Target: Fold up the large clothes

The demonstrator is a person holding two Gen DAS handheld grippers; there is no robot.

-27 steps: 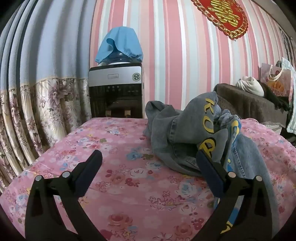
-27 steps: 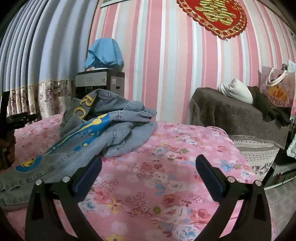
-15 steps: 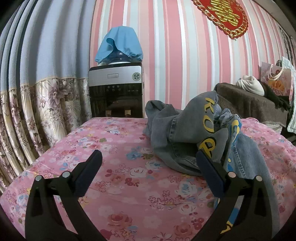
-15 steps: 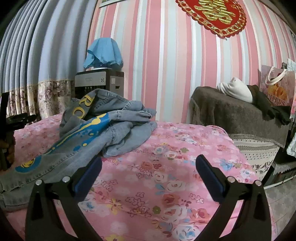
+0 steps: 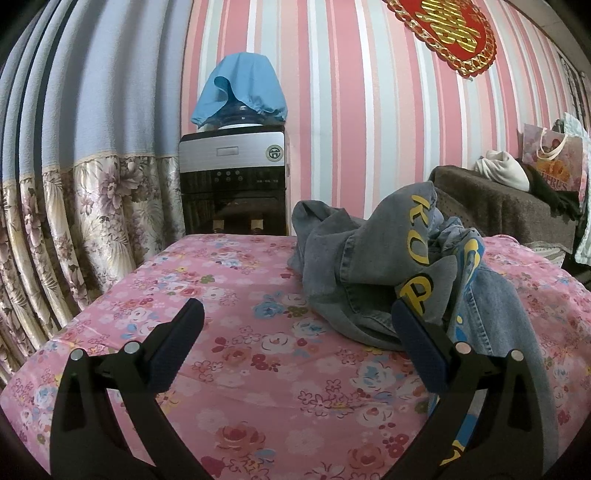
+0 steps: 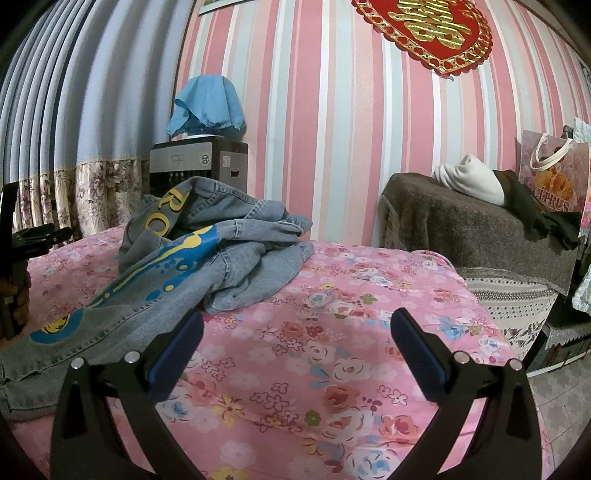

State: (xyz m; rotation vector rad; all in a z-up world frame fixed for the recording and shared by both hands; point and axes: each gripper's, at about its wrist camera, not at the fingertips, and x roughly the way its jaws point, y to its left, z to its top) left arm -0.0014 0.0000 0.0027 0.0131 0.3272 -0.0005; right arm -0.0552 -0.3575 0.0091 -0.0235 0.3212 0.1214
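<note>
Here the denim garment lies crumpled in a heap on the pink floral bedspread, bunched high toward the far side with one length trailing toward the near edge. Its folds hide most of its shape — whether that length is a sleeve or a trouser leg cannot be told. Yellow lettering on it is broken by creases, and only a few letters read; a blue and yellow print runs down the trailing part.

The left gripper hovers over the spread with its jaws wide apart and nothing between them; the right-hand pad stands in front of the denim, and contact cannot be judged. The right gripper is likewise spread wide and holds nothing, its left pad just past the edge of the trailing denim.

In the right wrist view a dark piece of the other gripper and part of a hand show at the left edge, mostly cut off.

Behind the bed a water dispenser has its bottle under a blue cloth. The red wall ornament is cropped at the top.
</note>
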